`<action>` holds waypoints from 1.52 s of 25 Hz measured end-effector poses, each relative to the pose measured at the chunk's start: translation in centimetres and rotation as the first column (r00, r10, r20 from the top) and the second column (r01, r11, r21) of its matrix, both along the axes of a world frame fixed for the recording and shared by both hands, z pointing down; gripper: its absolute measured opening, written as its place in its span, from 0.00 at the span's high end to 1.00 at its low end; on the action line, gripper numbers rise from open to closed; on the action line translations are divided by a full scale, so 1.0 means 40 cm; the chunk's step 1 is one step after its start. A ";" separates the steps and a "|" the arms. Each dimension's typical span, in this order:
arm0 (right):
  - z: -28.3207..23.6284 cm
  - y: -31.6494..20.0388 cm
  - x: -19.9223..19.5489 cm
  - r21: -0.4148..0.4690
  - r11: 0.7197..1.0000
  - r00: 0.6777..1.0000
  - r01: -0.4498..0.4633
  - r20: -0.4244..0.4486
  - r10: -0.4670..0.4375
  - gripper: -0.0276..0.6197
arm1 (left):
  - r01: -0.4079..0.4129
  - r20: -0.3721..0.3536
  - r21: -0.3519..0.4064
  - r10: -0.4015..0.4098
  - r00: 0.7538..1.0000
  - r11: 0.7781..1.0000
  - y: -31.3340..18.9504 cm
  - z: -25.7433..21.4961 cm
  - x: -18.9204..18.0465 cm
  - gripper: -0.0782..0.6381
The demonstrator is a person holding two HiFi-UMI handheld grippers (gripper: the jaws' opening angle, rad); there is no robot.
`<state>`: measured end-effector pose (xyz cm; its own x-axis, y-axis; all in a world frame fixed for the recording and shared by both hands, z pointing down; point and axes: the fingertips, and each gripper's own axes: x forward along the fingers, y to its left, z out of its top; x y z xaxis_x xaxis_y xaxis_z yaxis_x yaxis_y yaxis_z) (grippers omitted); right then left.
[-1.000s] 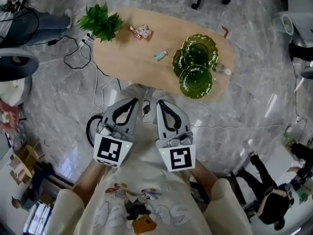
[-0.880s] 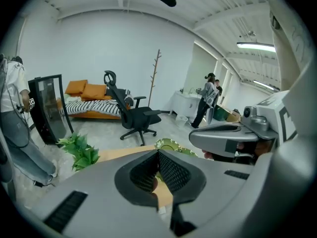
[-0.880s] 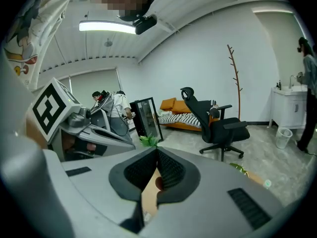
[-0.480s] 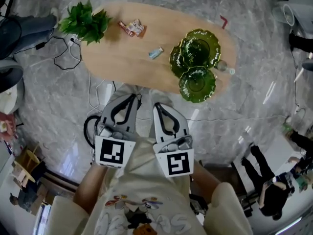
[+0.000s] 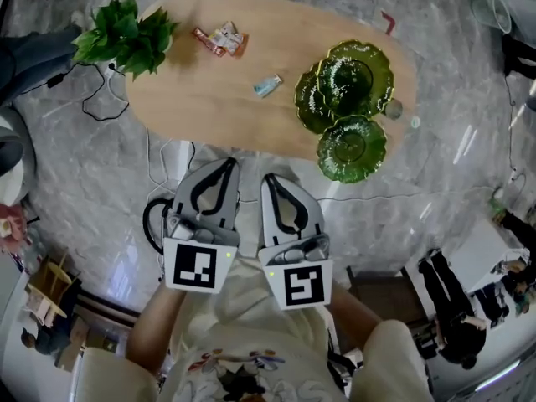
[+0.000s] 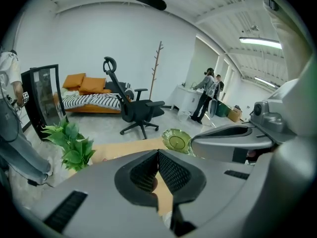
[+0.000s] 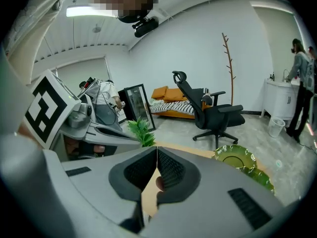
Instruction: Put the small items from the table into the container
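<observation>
An oval wooden table (image 5: 209, 99) carries small items: a pair of red and white snack packets (image 5: 219, 38) at the far left, and a pale blue packet (image 5: 268, 85) in the middle. At the table's right end stands the green glass dish (image 5: 343, 99) with three lobes, also seen as the dish (image 6: 177, 140) and the dish (image 7: 235, 158). My left gripper (image 5: 229, 163) and right gripper (image 5: 269, 178) hang side by side in front of the table's near edge, over my lap. Both are shut with nothing between the jaws, as the left gripper (image 6: 158, 152) and right gripper (image 7: 157, 149) show.
A potted green plant (image 5: 121, 38) stands on the table's left end. A small red object (image 5: 387, 22) and a clear item (image 5: 394, 107) lie by the dish. Cables (image 5: 155, 153) run over the marble floor at left. An office chair (image 6: 131, 108) stands beyond the table.
Both grippers stay shut and side by side, sinking slightly. In the head view the table has shifted up in the frame and shows more fully.
</observation>
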<state>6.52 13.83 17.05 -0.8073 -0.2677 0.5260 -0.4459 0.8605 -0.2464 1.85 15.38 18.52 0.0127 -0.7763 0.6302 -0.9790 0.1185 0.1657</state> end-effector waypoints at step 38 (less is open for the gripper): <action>0.498 -0.034 0.014 -0.046 0.988 0.974 -0.145 -0.184 0.134 0.95 | -0.230 0.010 -0.096 0.232 0.973 0.968 -0.079 0.481 -0.001 0.86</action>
